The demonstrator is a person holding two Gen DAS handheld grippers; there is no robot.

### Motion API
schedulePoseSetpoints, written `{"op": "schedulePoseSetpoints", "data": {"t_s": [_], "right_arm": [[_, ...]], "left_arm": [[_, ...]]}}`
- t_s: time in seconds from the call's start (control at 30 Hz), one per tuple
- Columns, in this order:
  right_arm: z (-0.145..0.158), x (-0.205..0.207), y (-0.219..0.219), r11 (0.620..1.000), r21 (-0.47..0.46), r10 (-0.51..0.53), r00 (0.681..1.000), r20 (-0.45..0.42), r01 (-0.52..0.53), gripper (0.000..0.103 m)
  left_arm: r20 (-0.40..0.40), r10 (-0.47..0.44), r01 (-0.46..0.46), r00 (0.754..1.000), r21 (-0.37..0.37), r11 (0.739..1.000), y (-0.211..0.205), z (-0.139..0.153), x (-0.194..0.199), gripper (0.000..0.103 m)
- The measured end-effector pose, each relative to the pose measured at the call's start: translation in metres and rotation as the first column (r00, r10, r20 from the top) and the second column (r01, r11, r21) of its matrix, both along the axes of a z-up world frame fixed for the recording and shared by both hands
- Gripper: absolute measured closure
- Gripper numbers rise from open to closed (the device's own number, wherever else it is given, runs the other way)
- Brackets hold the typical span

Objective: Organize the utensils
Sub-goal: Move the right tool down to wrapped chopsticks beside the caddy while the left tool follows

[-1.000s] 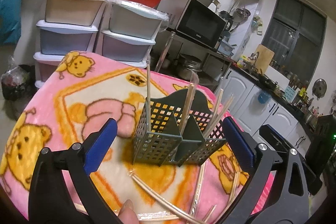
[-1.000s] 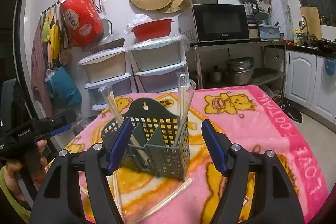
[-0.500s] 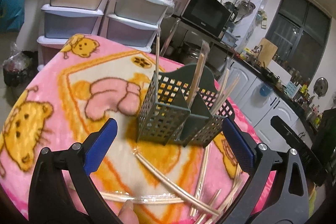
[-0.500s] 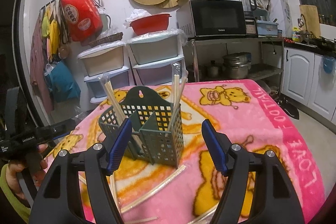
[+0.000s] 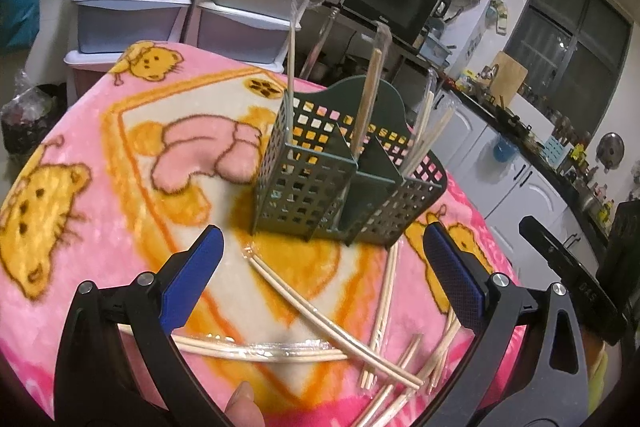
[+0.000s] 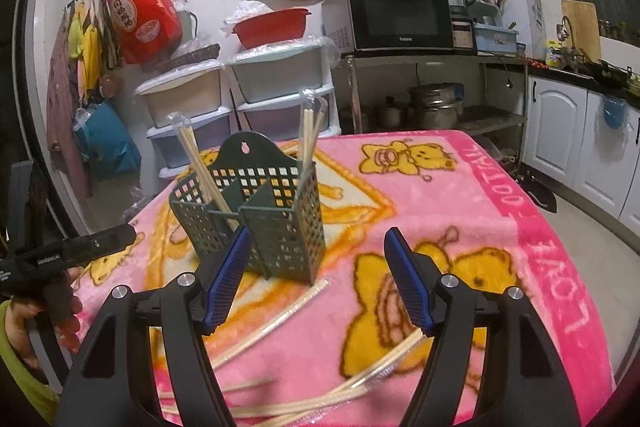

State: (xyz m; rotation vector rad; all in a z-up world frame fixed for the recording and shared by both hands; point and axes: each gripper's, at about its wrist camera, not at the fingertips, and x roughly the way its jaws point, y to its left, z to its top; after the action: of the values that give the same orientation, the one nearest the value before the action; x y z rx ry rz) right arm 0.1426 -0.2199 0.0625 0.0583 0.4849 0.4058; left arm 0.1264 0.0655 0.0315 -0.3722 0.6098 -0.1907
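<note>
A dark green perforated utensil holder (image 5: 344, 171) stands upright near the middle of a table draped in a pink blanket (image 5: 120, 155) printed with yellow bears. Solid dividers split the holder into compartments, and several plastic-wrapped chopsticks (image 5: 368, 99) stand in them, leaning outward at different angles. In the right wrist view the same holder (image 6: 256, 211) shows one bundle tilted left in the left compartment and another pair rising from the far right corner.

More wrapped chopsticks lie loose on the blanket in front of the holder (image 5: 320, 315): one long pair runs diagonally from the holder's base, another lies almost crosswise beneath it, and a scatter of others fans out to the right. In the right wrist view, loose pairs (image 6: 276, 319) lie just before the holder's near corner.

The left gripper (image 5: 320, 283) hangs over the loose chopsticks with its blue-padded jaws spread wide and nothing between them. The right gripper (image 6: 316, 279) is likewise released, its jaws apart above the blanket just in front of the holder, gripping nothing.

Behind the table stand stacked plastic drawers (image 6: 192, 107), a microwave (image 6: 400, 17) on a metal shelf, and a red basin (image 6: 272, 27).
</note>
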Motion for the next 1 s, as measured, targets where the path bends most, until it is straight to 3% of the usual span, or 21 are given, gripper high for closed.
{"op": "schedulePoseSetpoints", "data": {"t_s": [1.0], "right_arm": [[-0.04,-0.016,0.005,0.996,-0.074,0.031,0.991,-0.127,-0.04,0.037]], "left_arm": [[-0.169,-0.054,0.06,0.984,0.029,0.998,-0.019,-0.046,0.012,0.011]]}}
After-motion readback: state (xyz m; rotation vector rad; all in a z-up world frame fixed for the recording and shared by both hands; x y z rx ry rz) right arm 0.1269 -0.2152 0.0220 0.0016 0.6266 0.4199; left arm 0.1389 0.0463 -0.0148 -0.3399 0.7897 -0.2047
